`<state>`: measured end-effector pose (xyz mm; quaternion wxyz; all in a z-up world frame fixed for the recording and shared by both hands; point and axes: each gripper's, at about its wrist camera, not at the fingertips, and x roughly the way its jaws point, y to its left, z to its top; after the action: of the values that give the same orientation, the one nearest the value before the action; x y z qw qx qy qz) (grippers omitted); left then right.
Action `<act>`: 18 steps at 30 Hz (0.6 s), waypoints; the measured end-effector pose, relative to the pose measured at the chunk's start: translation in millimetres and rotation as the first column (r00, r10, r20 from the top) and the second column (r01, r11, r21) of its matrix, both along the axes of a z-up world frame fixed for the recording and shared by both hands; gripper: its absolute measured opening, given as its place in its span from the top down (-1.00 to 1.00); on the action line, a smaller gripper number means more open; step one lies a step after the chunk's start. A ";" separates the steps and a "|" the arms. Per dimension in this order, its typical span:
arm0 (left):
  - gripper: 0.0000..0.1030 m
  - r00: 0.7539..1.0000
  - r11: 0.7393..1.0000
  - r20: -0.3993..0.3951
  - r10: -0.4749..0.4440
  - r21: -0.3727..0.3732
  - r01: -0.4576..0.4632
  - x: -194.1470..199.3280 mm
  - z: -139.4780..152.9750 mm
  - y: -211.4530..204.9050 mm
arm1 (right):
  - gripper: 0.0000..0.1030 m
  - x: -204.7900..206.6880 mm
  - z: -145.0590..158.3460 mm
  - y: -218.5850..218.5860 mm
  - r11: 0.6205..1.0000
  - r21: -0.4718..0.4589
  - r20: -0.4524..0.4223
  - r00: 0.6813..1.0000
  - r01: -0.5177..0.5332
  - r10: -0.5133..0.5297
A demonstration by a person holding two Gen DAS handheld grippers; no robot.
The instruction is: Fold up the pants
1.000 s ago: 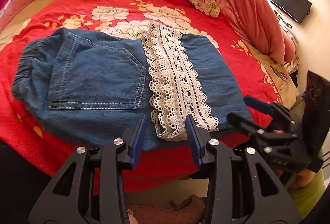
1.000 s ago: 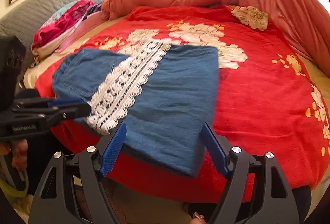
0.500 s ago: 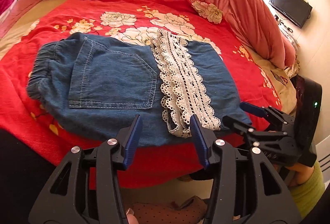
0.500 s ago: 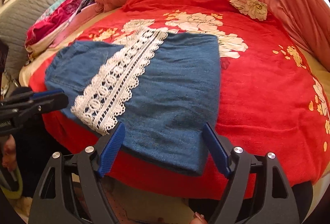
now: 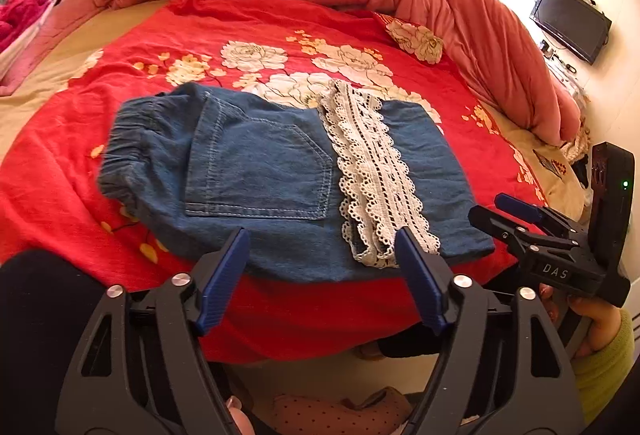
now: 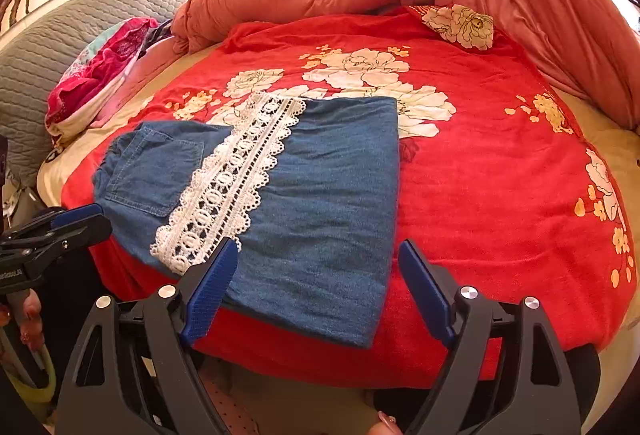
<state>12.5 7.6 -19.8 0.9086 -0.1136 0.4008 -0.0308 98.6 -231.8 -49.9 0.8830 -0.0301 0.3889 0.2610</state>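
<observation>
The folded denim pants (image 5: 280, 175), a white lace band (image 5: 376, 175) running across them, lie flat on the red flowered blanket (image 5: 224, 15) at the near edge of the bed. At six o'clock of them in its own view, the left gripper (image 5: 322, 275) hangs with jaws apart and opening, nothing between them. The right gripper (image 6: 316, 287), at the pants' five o'clock, has its jaws wide and opening too, clear of the cloth.
</observation>
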 end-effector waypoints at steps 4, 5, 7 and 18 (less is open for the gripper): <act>-0.59 1.000 1.000 0.013 0.016 0.013 -0.016 -2.5 2.1 4.9 | -0.82 -0.6 4.2 2.6 1.000 0.010 0.007 1.000 0.009 -0.009; -0.61 1.000 1.000 0.014 0.018 0.011 -0.018 -3.0 2.5 7.0 | -0.82 -0.4 4.8 3.4 1.000 0.012 0.006 1.000 0.008 -0.008; -0.68 1.000 1.000 0.013 0.021 0.003 -0.021 -2.7 2.9 9.3 | -0.82 0.3 5.4 5.4 1.000 0.008 0.004 1.000 0.009 -0.009; -0.82 0.998 0.998 0.005 0.063 -0.014 -0.063 -1.0 -0.3 29.2 | -0.90 9.1 19.9 15.0 1.000 0.012 0.025 1.000 0.007 -0.008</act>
<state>11.6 36.8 -20.1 0.9093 -0.1322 0.3945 -0.0051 107.6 -216.7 -30.1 0.8890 -0.0269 0.3762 0.2595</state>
